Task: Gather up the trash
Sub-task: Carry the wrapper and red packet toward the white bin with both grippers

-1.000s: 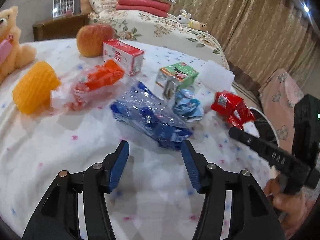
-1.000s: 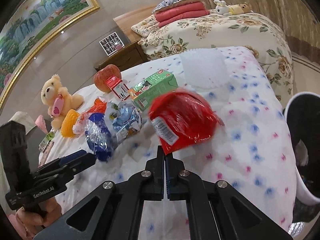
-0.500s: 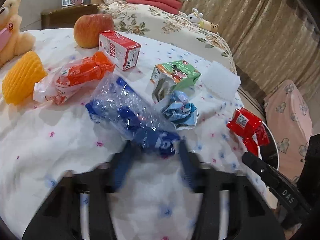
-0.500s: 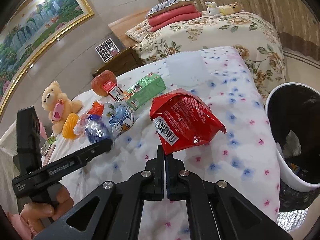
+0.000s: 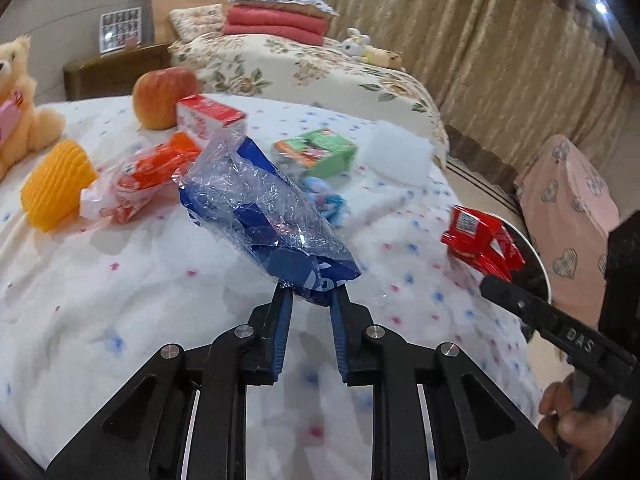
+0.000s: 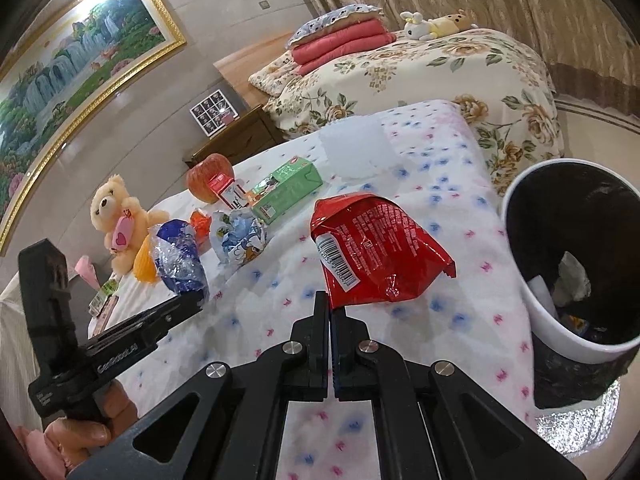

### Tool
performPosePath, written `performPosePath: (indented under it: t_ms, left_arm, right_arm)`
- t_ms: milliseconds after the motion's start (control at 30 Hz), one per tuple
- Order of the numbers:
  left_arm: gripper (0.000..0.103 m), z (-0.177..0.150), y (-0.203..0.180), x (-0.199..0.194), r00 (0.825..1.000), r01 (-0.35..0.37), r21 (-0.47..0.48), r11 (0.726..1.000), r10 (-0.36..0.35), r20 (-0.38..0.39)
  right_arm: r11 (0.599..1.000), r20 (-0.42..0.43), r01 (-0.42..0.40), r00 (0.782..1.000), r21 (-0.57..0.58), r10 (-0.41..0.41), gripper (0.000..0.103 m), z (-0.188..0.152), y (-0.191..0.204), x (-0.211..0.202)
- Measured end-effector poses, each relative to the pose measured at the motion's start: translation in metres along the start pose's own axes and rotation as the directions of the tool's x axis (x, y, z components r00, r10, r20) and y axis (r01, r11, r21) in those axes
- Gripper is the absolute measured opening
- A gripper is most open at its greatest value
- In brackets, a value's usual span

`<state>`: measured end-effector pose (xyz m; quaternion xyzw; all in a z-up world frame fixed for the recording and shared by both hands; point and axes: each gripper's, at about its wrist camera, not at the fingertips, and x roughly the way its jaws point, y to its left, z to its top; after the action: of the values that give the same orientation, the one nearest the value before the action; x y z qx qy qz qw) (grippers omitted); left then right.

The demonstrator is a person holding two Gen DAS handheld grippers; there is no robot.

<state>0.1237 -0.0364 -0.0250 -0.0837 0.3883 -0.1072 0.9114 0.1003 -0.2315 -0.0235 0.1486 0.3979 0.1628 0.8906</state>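
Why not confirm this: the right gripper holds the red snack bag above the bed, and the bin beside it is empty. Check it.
One detail is wrong: the bin is not empty; the right wrist view shows crumpled paper and wrappers inside. The rest stands: the right gripper holds the red snack bag above the bed.

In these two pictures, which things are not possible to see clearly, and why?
- Left wrist view: the crumpled light-blue wrapper is mostly hidden behind the held blue-and-clear plastic bag.
- Left wrist view: the white round trash bin is mostly covered by the red foil snack packet.
- Right wrist view: the bin's contents are dark; its right side is cut off.
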Motion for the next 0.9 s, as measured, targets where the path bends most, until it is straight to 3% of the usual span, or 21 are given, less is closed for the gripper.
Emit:
performPosePath:
  t_ms: [367, 667, 900]
  left_arm:
    - [0.018, -0.009, -0.056, 0.003, 0.995, 0.097, 0.116, 0.989, -0.093, -0.039]
    - [0.018, -0.013, -0.101, 0.016, 0.982, 0.180, 0.200, 0.963, -0.164, -0.097]
    - [0.018, -0.012, -0.129, 0.027, 0.977, 0.201, 0.240, 0.950, -0.177, -0.119]
  right_arm:
    - [0.998, 0.044, 0.038, 0.998, 0.044, -0.040, 0.000, 0.000, -0.031, -0.031]
    - [0.992, 0.069, 0.082, 0.994, 0.094, -0.089, 0.000, 0.000, -0.064, -0.051]
    - [0.984, 0.080, 0.117, 0.988, 0.136, -0.129, 0.000, 0.000, -0.091, -0.064]
